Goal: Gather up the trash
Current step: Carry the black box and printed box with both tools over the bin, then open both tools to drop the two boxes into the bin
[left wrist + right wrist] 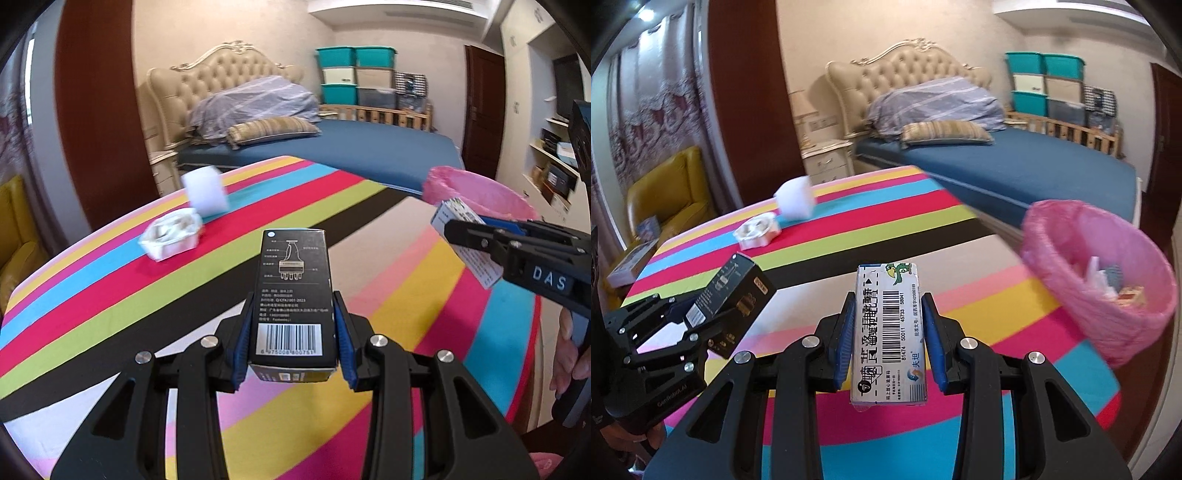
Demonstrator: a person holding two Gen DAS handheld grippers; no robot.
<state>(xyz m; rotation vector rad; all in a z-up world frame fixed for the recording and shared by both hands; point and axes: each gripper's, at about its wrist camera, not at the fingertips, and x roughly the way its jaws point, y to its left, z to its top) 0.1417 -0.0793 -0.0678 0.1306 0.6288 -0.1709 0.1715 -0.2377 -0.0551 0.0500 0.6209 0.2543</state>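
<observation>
Boxes in both tools: my left tool (291, 332) is clamped on the black box (291, 291), my right tool (888, 332) on the white medicine box (888, 332), both above the striped worktop (110, 295). I judge the step is carrying them to the pink-lined bin (1100, 280) at my right. I should bring each box over the rim before letting go, one at a time.

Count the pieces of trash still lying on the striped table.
2: a crumpled white container and a white block just behind it, both at the table's far end. Others may lie out of view.
</observation>
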